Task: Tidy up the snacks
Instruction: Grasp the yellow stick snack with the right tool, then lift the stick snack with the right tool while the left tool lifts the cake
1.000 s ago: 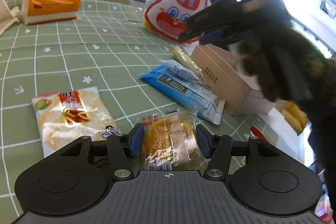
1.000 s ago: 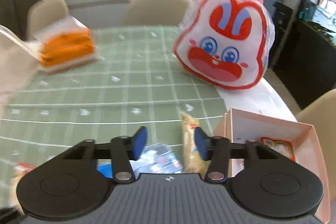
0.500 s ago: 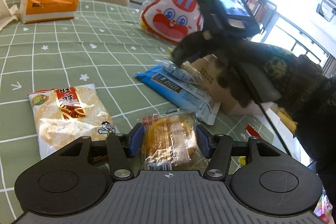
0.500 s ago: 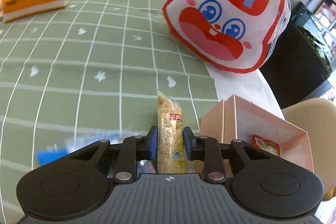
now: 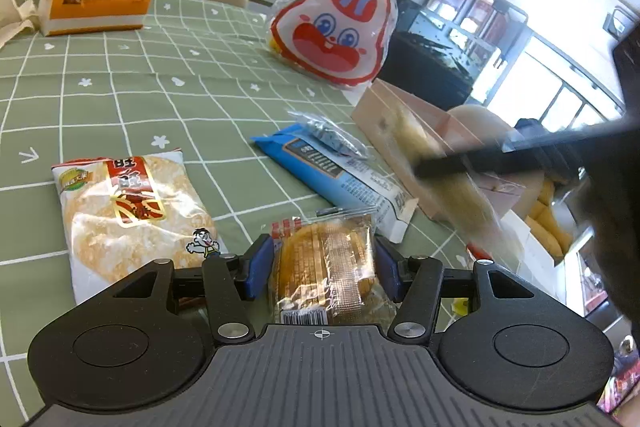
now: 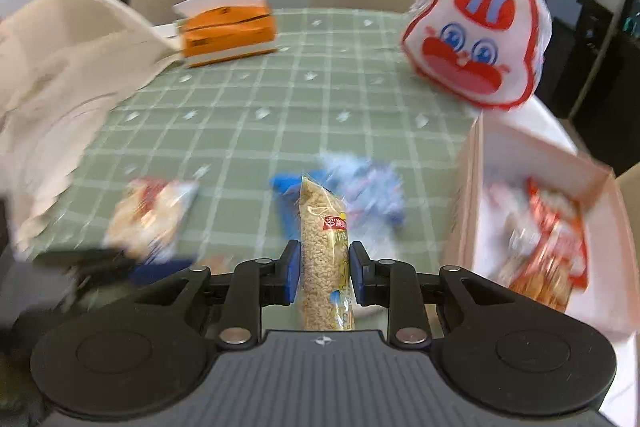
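Observation:
My left gripper (image 5: 323, 253) is shut on a clear packet of golden biscuits (image 5: 324, 275), low over the green checked tablecloth (image 5: 160, 99). Between the pads of my right gripper (image 6: 325, 255), shut tight, stands a narrow puffed-rice bar (image 6: 322, 223), lifted off the cloth. In the left wrist view that gripper (image 5: 460, 163) is a dark blur next to the pink cardboard box (image 5: 384, 123), with the bar (image 5: 468, 199) smeared below it. In the right wrist view the box (image 6: 468, 195) lies just to the right and holds red snack packets (image 6: 556, 227).
A rice-cracker packet (image 5: 128, 211) and a long blue packet (image 5: 332, 171) lie on the cloth. A rabbit-face bag (image 5: 336, 27) stands behind the box. An orange tissue box (image 5: 92, 3) sits far left, a cream cloth bag (image 6: 60, 87) beside it. Chairs line the far edge.
My right gripper came down, closed on the puffed-rice bar, lifted it and swung back towards the box. My left gripper kept its hold on the biscuits and stayed put.

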A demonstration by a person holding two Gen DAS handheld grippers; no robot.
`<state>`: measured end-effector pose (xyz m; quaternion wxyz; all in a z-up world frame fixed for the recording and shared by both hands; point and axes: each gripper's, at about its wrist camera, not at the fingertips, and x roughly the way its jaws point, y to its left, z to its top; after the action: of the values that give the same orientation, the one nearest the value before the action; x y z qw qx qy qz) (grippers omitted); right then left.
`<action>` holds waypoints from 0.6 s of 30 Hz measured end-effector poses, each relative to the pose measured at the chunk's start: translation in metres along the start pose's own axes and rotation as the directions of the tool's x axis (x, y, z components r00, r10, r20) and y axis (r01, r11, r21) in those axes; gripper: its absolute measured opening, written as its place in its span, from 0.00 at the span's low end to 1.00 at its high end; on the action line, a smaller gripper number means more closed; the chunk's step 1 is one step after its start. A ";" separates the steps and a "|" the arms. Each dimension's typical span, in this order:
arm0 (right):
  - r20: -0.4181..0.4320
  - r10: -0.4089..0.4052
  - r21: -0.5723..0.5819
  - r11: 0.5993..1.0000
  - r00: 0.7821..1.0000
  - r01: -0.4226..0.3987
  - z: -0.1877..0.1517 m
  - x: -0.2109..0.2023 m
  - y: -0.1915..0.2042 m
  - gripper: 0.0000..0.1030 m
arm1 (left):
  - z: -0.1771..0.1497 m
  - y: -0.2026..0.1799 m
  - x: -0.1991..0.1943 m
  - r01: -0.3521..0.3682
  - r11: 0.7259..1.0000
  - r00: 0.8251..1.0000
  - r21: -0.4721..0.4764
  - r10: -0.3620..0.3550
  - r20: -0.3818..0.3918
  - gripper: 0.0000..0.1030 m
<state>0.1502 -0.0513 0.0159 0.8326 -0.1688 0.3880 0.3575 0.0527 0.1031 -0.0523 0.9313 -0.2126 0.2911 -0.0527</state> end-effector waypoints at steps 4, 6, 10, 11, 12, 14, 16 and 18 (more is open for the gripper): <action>-0.040 0.045 0.032 0.998 0.998 -0.044 -0.037 -0.005 0.008 0.25 | 0.000 0.000 0.000 0.002 1.000 1.000 -0.004 -0.002 0.000 0.59; -0.043 0.049 0.040 0.998 0.998 -0.047 -0.053 -0.006 0.012 0.25 | 0.000 0.000 0.001 0.002 1.000 1.000 -0.005 -0.002 0.000 0.59; 0.014 0.040 0.024 0.999 0.999 -0.040 -0.080 -0.012 0.017 0.56 | 0.000 0.000 0.001 0.003 1.000 1.000 -0.005 -0.003 0.000 0.59; 0.038 0.028 0.018 0.999 0.999 -0.029 -0.086 -0.015 0.019 0.63 | 0.000 0.000 0.001 0.003 1.000 1.000 -0.006 -0.003 0.000 0.59; 0.054 0.020 0.016 1.000 0.998 -0.021 -0.091 -0.019 0.019 0.64 | 0.000 0.000 0.001 0.003 1.000 1.000 -0.005 -0.003 0.000 0.59; 0.067 0.032 0.030 0.999 0.997 -0.034 -0.102 -0.019 0.019 0.65 | 0.000 0.000 0.001 0.002 1.000 1.000 -0.003 -0.002 0.000 0.59; 0.063 0.056 0.067 0.996 0.996 -0.060 -0.113 -0.018 0.016 0.66 | 0.000 0.000 0.002 -0.001 1.000 1.000 0.002 0.001 0.000 0.59; 0.078 0.053 0.098 0.993 0.996 -0.061 -0.121 -0.015 0.015 0.68 | 0.000 -0.002 0.002 -0.007 1.000 1.000 0.011 0.007 0.000 0.59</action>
<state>0.0694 -0.1156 -0.0502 0.8434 -0.1022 0.3785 0.3674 0.0544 0.1010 -0.0528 0.9326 -0.2063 0.2917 -0.0513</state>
